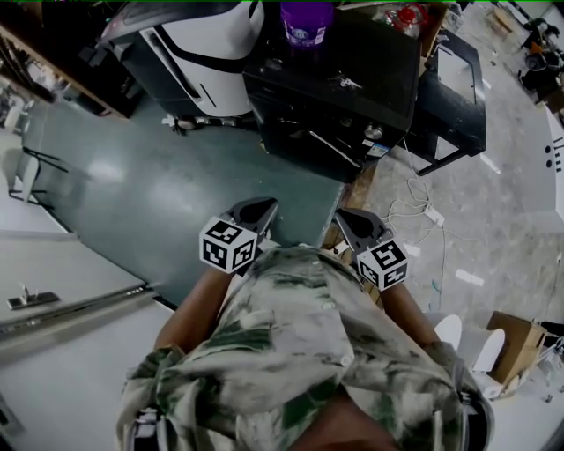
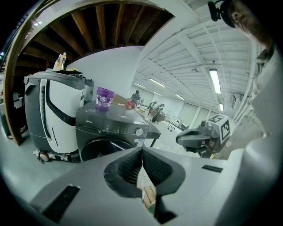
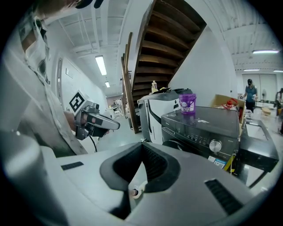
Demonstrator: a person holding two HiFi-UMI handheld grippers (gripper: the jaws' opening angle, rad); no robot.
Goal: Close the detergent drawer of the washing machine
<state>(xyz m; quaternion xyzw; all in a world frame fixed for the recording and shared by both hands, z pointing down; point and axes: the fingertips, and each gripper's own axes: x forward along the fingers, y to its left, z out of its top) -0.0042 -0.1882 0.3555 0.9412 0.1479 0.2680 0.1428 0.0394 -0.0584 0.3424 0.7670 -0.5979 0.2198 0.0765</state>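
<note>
The black front-loading washing machine point(image 1: 339, 84) stands across the floor, with a purple detergent tub point(image 1: 306, 22) on its lid. In the left gripper view its control panel point(image 2: 110, 126) with a round knob looks flush; I see no drawer sticking out. Both grippers are held close to my body, well short of the machine. My left gripper point(image 1: 257, 211) is shut with nothing between its pads point(image 2: 132, 165). My right gripper point(image 1: 351, 225) is shut and empty too, its jaws meeting at the tip point(image 3: 142, 144). Each gripper shows in the other's view.
A white and black floor-cleaning machine point(image 1: 198, 40) stands left of the washer. A black cart point(image 1: 458, 88) stands to its right. Cables and a power strip point(image 1: 419, 210) lie on the floor, with a cardboard box point(image 1: 515, 339) at right. A wooden staircase point(image 3: 163, 48) rises behind.
</note>
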